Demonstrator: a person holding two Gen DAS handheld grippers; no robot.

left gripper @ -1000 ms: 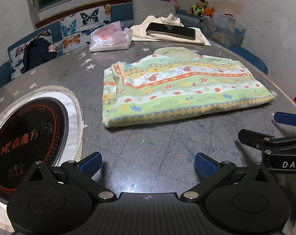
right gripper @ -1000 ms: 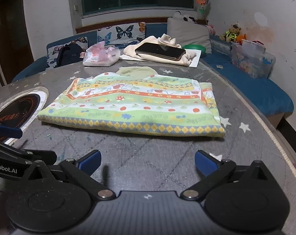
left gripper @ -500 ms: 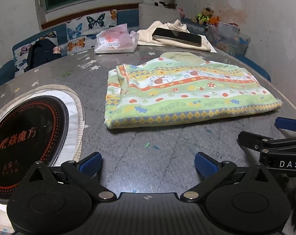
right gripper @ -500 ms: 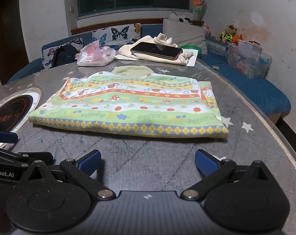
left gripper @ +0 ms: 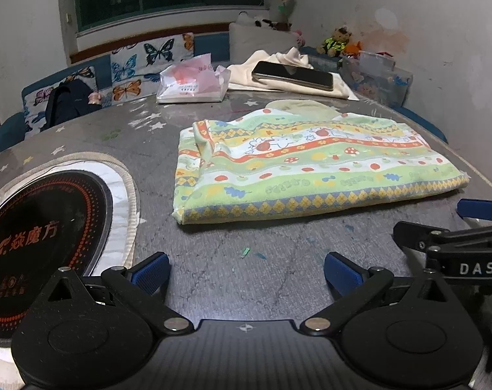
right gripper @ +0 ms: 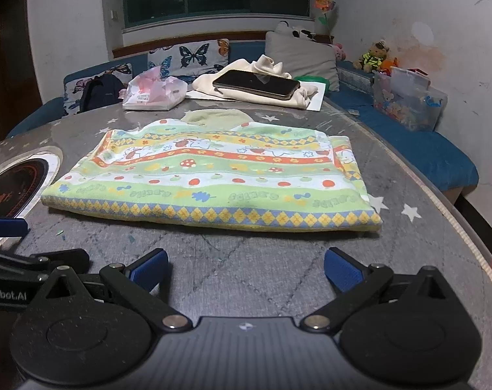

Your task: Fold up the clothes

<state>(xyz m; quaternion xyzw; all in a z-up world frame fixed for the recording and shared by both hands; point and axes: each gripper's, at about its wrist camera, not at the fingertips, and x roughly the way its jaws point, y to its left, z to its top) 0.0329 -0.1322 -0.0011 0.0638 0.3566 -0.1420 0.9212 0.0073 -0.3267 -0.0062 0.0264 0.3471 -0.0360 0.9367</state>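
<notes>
A folded green, yellow and orange patterned garment (left gripper: 311, 169) (right gripper: 219, 178) lies flat on the grey round table (left gripper: 213, 260) (right gripper: 246, 260). A plain pale-green piece (right gripper: 216, 117) peeks out behind its far edge. My left gripper (left gripper: 246, 269) hovers open near the table's front edge, short of the garment's near left corner, nothing between its blue pads. My right gripper (right gripper: 246, 268) is open too, in front of the garment's near hem, holding nothing. Each gripper shows at the side of the other's view: the right one as black fingers (left gripper: 441, 237), the left as fingers (right gripper: 34, 256).
A round black induction hob (left gripper: 41, 227) (right gripper: 15, 182) is set into the table at left. At the back lie a cream cloth with a phone (left gripper: 293, 74) (right gripper: 255, 84) on it and a pink bag (left gripper: 193, 79) (right gripper: 153, 89). A blue sofa (right gripper: 424, 149) borders the table.
Both cameras have tilted up and drawn slightly back, showing more of the room. The garment has not moved. Both grippers stay open.
</notes>
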